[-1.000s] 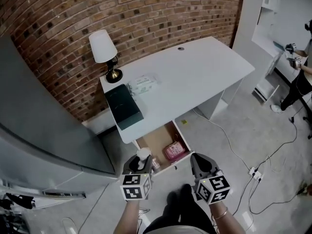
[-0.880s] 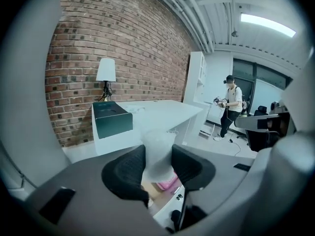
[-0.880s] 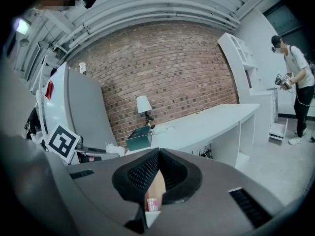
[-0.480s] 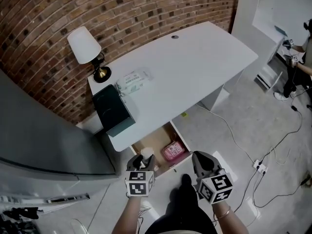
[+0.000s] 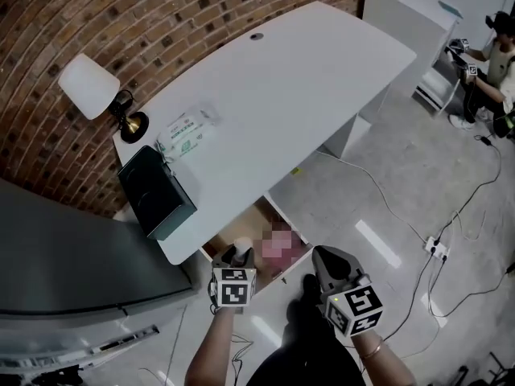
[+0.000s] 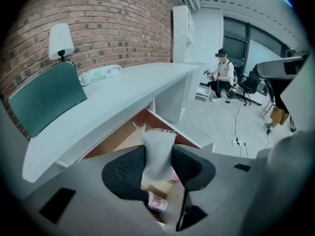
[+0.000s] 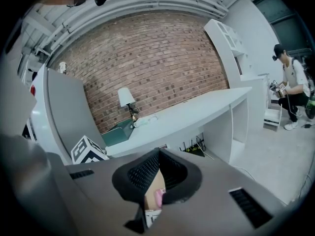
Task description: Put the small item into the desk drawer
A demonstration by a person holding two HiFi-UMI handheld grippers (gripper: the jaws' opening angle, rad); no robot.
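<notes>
In the head view my left gripper (image 5: 238, 256) is shut on a small white pouch (image 5: 241, 246) with a frayed top, just over the front edge of the open desk drawer (image 5: 244, 228). The left gripper view shows the pouch (image 6: 158, 140) upright between the black pads of that gripper (image 6: 158, 154), with the drawer's brown inside (image 6: 118, 137) beyond. A small pink-labelled bottle (image 6: 157, 202) lies in the drawer below the jaws. My right gripper (image 5: 325, 260) hangs to the right of the drawer front, its pads (image 7: 147, 173) meeting at the tip with nothing held.
The white desk (image 5: 282, 95) carries a lamp (image 5: 92, 87), a teal box (image 5: 153, 193) and a wipes packet (image 5: 185, 127). A grey cabinet (image 5: 64, 256) stands at the left. Cables and a power strip (image 5: 435, 248) lie on the floor at the right. A person (image 5: 497, 55) is far right.
Both grippers have come down and closer to the open drawer. The left one still holds the pouch, which now hangs over the drawer's front part.
</notes>
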